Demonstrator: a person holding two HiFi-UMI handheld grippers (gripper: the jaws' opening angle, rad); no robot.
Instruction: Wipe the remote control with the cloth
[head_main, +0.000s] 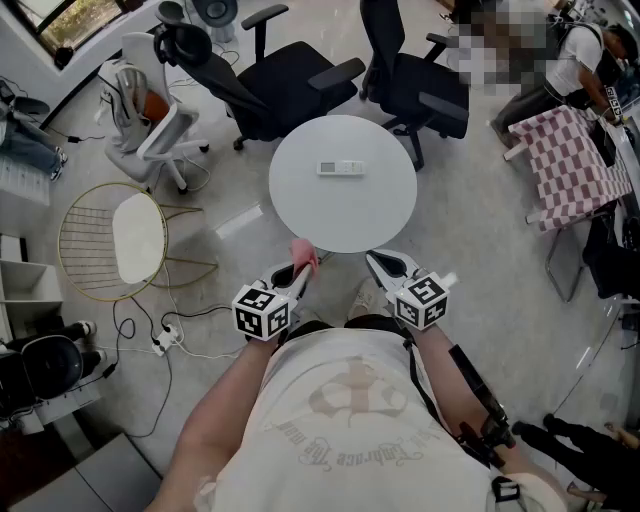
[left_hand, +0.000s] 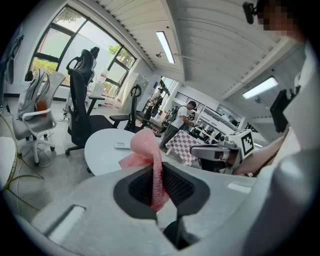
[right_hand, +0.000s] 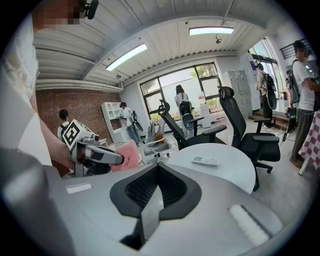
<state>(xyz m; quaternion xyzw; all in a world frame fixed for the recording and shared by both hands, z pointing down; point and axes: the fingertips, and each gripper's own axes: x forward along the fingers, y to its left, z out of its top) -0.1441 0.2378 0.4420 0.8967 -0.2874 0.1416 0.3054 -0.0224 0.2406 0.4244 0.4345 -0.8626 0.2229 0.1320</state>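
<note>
A white remote control (head_main: 341, 168) (left_hand: 122, 145) (right_hand: 205, 161) lies flat near the far side of the round white table (head_main: 300, 195). A pink cloth (head_main: 303, 256) (left_hand: 151, 165) (right_hand: 126, 155) is pinched in my left gripper (head_main: 303, 270) (left_hand: 158, 186), which is shut on it at the table's near edge, well short of the remote. My right gripper (head_main: 378, 263) (right_hand: 156, 187) hovers beside it at the near edge, shut with nothing between its jaws.
Two black office chairs (head_main: 285, 75) (head_main: 415, 85) stand behind the table. A white chair (head_main: 150, 130) and a gold wire chair (head_main: 115, 240) are at the left. A checkered-cloth table (head_main: 570, 160) and people stand at the right. Cables (head_main: 165, 340) lie on the floor.
</note>
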